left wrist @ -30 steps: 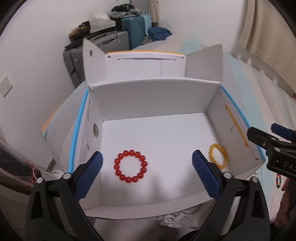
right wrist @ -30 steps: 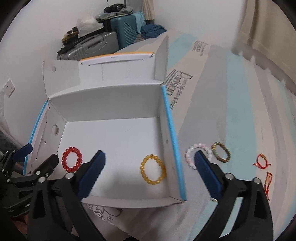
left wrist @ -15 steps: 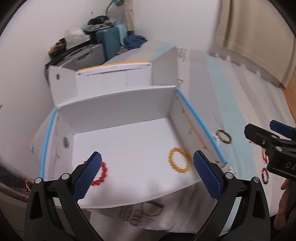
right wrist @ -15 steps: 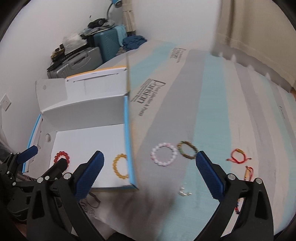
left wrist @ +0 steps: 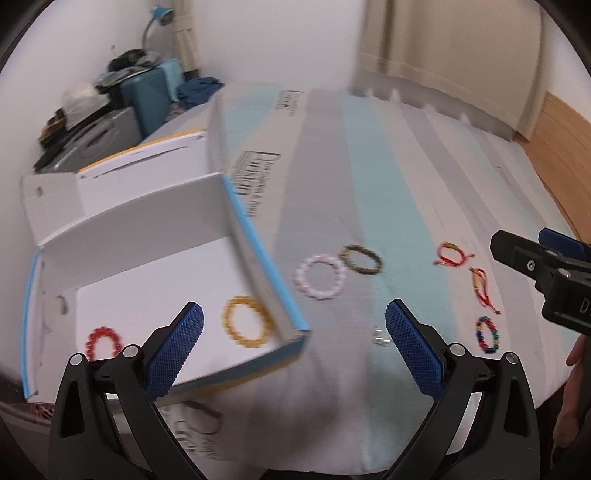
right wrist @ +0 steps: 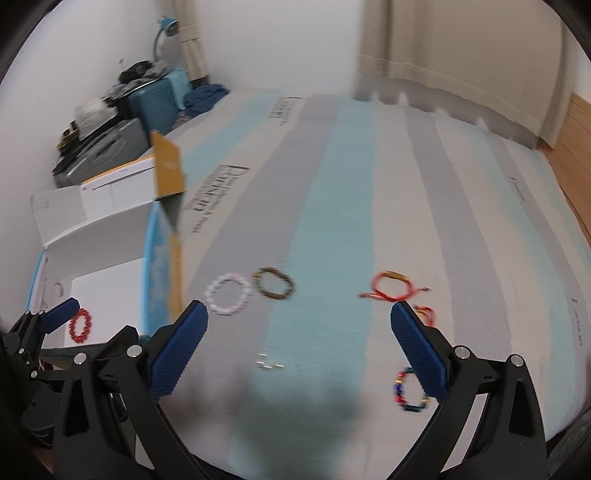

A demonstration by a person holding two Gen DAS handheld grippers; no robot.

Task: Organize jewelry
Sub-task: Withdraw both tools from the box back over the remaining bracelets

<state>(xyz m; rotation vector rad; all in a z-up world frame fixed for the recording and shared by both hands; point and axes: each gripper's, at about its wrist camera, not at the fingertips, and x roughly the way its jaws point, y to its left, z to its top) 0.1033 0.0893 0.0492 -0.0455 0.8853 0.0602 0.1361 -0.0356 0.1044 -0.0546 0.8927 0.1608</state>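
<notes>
An open white box [left wrist: 144,273] with blue edges holds a red bead bracelet [left wrist: 104,341] and a yellow bead bracelet [left wrist: 248,326]. On the striped bed lie a pink bead bracelet [left wrist: 320,277] [right wrist: 229,294], a brown-green bracelet [left wrist: 361,259] [right wrist: 274,283], two red string bracelets [right wrist: 391,287] [left wrist: 482,286], a multicolour bead bracelet [right wrist: 410,389] [left wrist: 487,334] and small silver pieces [right wrist: 269,360]. My left gripper [left wrist: 293,347] is open and empty above the box's right corner. My right gripper [right wrist: 299,349] is open and empty above the bed.
Suitcases [right wrist: 110,144] with piled items stand against the wall at the back left, with a blue lamp [right wrist: 168,27] above. A curtain [right wrist: 461,55] hangs at the back right. The bed edge runs along the bottom of both views.
Both grippers have swung to the right, away from the box interior and over the bed where the loose bracelets lie. Both stay open and empty.
</notes>
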